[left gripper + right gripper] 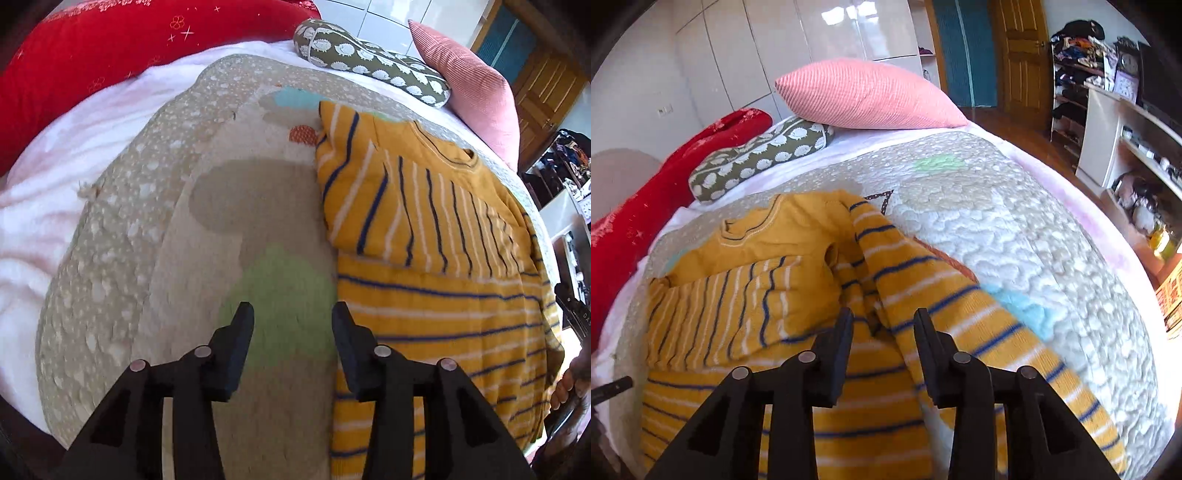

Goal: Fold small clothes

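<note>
We see a small mustard-yellow sweater [443, 229] with blue and white stripes lying on a quilted play mat [147, 221] spread over a bed, its neckline toward the pillows. From the left wrist view, the left gripper [291, 314] hangs over the bare mat just beside the sweater's edge, its jaws partly apart with nothing between them; the right-hand finger sits right at the hem line, though we cannot tell whether it touches the knit. One sleeve [354, 177] is folded in across the chest, its stripes running crosswise to those of the body. From the right wrist view, the right gripper [882, 317] hovers above the middle of the sweater [746, 295], jaws likewise partly parted and gripping nothing; the other sleeve [923, 295] lies loose and slanted, running from the shoulder out over the mat [1052, 240] toward the near right. Beyond the garment, an olive bolster with a white hedgehog print [761, 158] and a pink ribbed cushion [864, 96] rest at the head of the bed, with a red blanket [646, 206] bunched along the left side. At the right margin of the left wrist view, part of a hand [570, 380] shows, blurred.
</note>
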Tool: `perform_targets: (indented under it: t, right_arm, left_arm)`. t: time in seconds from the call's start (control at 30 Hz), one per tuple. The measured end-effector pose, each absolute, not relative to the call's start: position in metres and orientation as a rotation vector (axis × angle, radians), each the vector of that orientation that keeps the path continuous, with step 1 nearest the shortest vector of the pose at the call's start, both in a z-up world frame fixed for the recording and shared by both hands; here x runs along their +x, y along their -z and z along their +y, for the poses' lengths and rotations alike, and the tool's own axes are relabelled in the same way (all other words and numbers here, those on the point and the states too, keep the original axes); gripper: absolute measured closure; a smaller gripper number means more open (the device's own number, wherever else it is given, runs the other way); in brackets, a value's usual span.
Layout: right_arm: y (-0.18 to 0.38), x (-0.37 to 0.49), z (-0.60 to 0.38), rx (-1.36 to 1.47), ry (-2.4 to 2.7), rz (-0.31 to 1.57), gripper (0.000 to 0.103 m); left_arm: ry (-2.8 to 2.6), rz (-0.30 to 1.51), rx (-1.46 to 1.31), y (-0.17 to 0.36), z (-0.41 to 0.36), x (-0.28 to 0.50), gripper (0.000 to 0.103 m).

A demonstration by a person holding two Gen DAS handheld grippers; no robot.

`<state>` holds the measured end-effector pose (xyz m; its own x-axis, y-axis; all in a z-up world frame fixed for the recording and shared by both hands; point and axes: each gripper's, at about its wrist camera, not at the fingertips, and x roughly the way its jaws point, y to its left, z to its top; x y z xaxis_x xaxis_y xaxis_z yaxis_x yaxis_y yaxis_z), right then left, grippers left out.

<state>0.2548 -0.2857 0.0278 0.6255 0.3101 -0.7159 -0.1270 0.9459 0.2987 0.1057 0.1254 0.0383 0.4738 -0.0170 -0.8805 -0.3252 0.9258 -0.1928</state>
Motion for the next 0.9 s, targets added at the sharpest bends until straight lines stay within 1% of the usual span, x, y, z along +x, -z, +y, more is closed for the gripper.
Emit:
perform_targets:
  t: [0.1, 0.13, 0.2, 0.27, 0.3, 0.33, 0.37, 0.43, 0.5, 0.53, 0.57, 0.6, 0.63, 0.67, 0.7, 0.73, 0.77, 0.83, 0.9]
  right_arm:
    - [-0.028, 0.199, -0.315, 0.272, -0.347, 0.868, 0.06]
    - [-0.027, 0.179, -0.323, 0.275, -0.361, 0.869, 0.056]
    - [-0.022, 0.141, -0.338, 0.295, -0.378, 0.872, 0.053]
    - [-0.016, 0.108, -0.349, 0.302, -0.379, 0.88, 0.049]
    - [-0.012, 0.094, -0.353, 0.303, -0.376, 0.887, 0.049]
    - [-0.007, 0.082, -0.356, 0.306, -0.375, 0.897, 0.049]
    - [-0.002, 0.071, -0.359, 0.309, -0.377, 0.91, 0.048]
    - [0.009, 0.06, -0.358, 0.299, -0.386, 0.933, 0.048]
    - [0.012, 0.056, -0.354, 0.277, -0.373, 0.916, 0.047]
    - [0.01, 0.057, -0.351, 0.273, -0.373, 0.909, 0.043]
    - [0.009, 0.058, -0.349, 0.276, -0.382, 0.904, 0.042]
    - [0.008, 0.059, -0.344, 0.283, -0.395, 0.899, 0.042]
    - [0.008, 0.06, -0.339, 0.293, -0.42, 0.9, 0.042]
    - [0.011, 0.062, -0.334, 0.31, -0.459, 0.917, 0.045]
    - [0.016, 0.063, -0.327, 0.328, -0.488, 0.94, 0.049]
    - [0.019, 0.062, -0.321, 0.329, -0.486, 0.949, 0.067]
    - [0.019, 0.061, -0.317, 0.306, -0.47, 0.95, 0.083]
    - [0.016, 0.058, -0.316, 0.322, -0.491, 0.948, 0.09]
    - [0.011, 0.053, -0.32, 0.36, -0.517, 0.955, 0.091]
  left_arm:
    - [-0.118, 1.086, -0.416, -0.028, 0.107, 0.07, 0.059]
    - [-0.098, 1.086, -0.432, -0.025, 0.102, 0.061, 0.059]
    - [-0.086, 1.058, -0.428, -0.025, 0.087, 0.038, 0.058]
    - [-0.065, 1.032, -0.434, -0.027, 0.075, 0.02, 0.05]
    - [-0.045, 1.029, -0.455, -0.026, 0.07, 0.013, 0.044]
    - [-0.021, 1.029, -0.479, -0.025, 0.065, 0.007, 0.041]
    - [0.011, 1.036, -0.506, -0.021, 0.057, 0.002, 0.04]
    - [0.033, 1.05, -0.514, -0.013, 0.044, -0.004, 0.035]
    - [-0.01, 1.036, -0.447, -0.012, 0.026, -0.01, 0.035]
    - [-0.017, 1.035, -0.427, -0.013, 0.02, -0.01, 0.035]
    - [-0.021, 1.035, -0.416, -0.014, 0.014, -0.011, 0.036]
    - [-0.024, 1.037, -0.416, -0.015, 0.009, -0.012, 0.056]
    - [-0.034, 1.051, -0.405, -0.014, 0.008, -0.014, 0.09]
    - [-0.046, 1.062, -0.394, -0.013, 0.009, -0.012, 0.095]
    - [-0.047, 1.06, -0.415, -0.013, 0.012, -0.013, 0.096]
    - [-0.054, 1.058, -0.423, -0.015, 0.014, -0.014, 0.096]
    - [-0.073, 1.053, -0.415, -0.019, 0.016, -0.016, 0.096]
    - [-0.096, 1.035, -0.395, -0.027, 0.022, -0.026, 0.096]
    - [-0.112, 1.015, -0.376, -0.038, 0.027, -0.035, 0.096]
